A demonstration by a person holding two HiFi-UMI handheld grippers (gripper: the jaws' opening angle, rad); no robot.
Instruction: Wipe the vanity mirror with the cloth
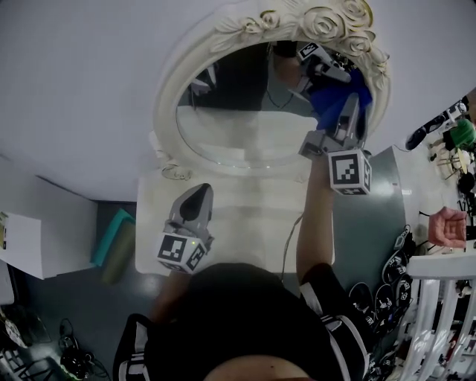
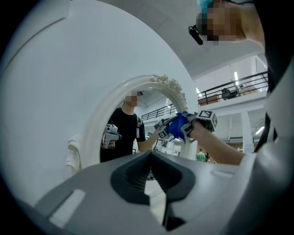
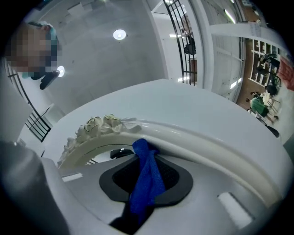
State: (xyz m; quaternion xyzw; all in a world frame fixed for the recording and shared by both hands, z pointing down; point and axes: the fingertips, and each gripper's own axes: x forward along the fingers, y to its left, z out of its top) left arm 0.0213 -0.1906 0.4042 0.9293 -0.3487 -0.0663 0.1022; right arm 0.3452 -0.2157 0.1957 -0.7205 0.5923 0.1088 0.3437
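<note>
An oval vanity mirror [image 1: 245, 111] in a cream frame with carved roses [image 1: 327, 22] stands on a white vanity top [image 1: 245, 216] against a white wall. My right gripper [image 1: 348, 104] is shut on a blue cloth [image 1: 335, 97] and holds it against the glass at the mirror's upper right, just inside the frame. In the right gripper view the cloth [image 3: 146, 179] hangs between the jaws under the frame [image 3: 193, 137]. My left gripper [image 1: 197, 199] hovers low over the vanity top, jaws together and empty; the left gripper view shows its tips [image 2: 149, 158] meeting, with the mirror [image 2: 138, 128] ahead.
A teal box [image 1: 115, 238] lies on the floor at the left. A white railing [image 1: 435, 312] and coiled cables [image 1: 390, 279] are at the right, with a person's hand [image 1: 448, 225] beyond. A white paper [image 1: 30, 245] sits at far left.
</note>
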